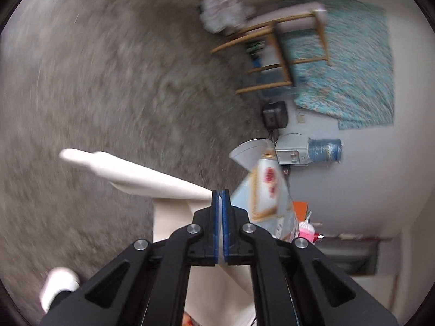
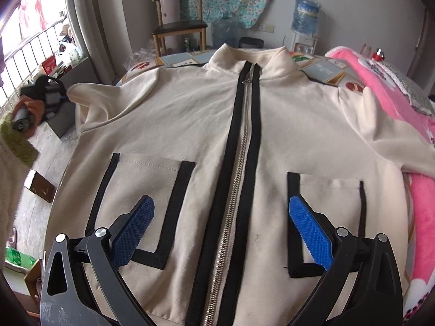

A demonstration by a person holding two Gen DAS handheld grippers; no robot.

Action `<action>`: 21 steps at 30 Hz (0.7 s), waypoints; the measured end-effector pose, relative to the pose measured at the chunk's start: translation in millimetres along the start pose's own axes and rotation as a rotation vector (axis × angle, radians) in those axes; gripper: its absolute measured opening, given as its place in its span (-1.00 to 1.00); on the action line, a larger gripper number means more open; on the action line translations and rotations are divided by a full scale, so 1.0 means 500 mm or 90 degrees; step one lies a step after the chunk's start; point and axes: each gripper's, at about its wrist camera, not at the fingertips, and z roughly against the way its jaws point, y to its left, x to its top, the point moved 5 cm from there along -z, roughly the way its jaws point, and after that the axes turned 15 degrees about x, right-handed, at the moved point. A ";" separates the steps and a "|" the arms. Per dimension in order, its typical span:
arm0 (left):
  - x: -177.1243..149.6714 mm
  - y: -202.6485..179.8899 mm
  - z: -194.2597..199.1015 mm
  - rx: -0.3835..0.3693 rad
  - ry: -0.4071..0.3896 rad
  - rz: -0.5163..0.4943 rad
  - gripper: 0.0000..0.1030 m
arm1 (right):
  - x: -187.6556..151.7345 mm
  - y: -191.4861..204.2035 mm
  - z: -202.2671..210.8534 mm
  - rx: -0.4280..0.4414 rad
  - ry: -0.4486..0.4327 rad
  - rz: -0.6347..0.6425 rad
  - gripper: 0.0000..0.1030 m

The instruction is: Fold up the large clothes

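Note:
A cream zip-up jacket (image 2: 190,125) with black trim and two front pockets lies front up, collar away from me. My right gripper (image 2: 221,217) hovers open over its lower front, one blue pad above each pocket and nothing between them. At the far left of the right wrist view, a hand (image 2: 34,111) holds my left gripper (image 2: 61,96) at the end of the jacket's left sleeve (image 2: 89,95). In the blurred left wrist view my left gripper (image 1: 220,203) is shut, and the cream sleeve (image 1: 136,174) runs out to the left from its tips, lifted above the floor.
A pink blanket (image 2: 394,108) lies along the jacket's right side on a patterned sheet (image 2: 326,70). Behind stand a wooden chair (image 2: 179,27) and a water bottle (image 2: 305,16). A window rail (image 2: 27,54) and a brown box (image 2: 40,187) on the grey floor are at the left.

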 end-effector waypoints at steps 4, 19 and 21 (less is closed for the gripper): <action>-0.098 -0.148 0.165 -0.008 -0.081 -0.166 -0.97 | 0.002 -0.025 0.010 -0.053 -0.011 0.010 0.87; -0.751 -0.355 0.087 0.028 -0.095 -0.631 -0.64 | -0.092 -0.142 -0.006 -0.183 0.072 -0.005 0.87; -0.793 -0.325 0.069 0.055 -0.115 -0.650 -0.11 | -0.097 -0.144 -0.005 -0.173 0.059 0.002 0.86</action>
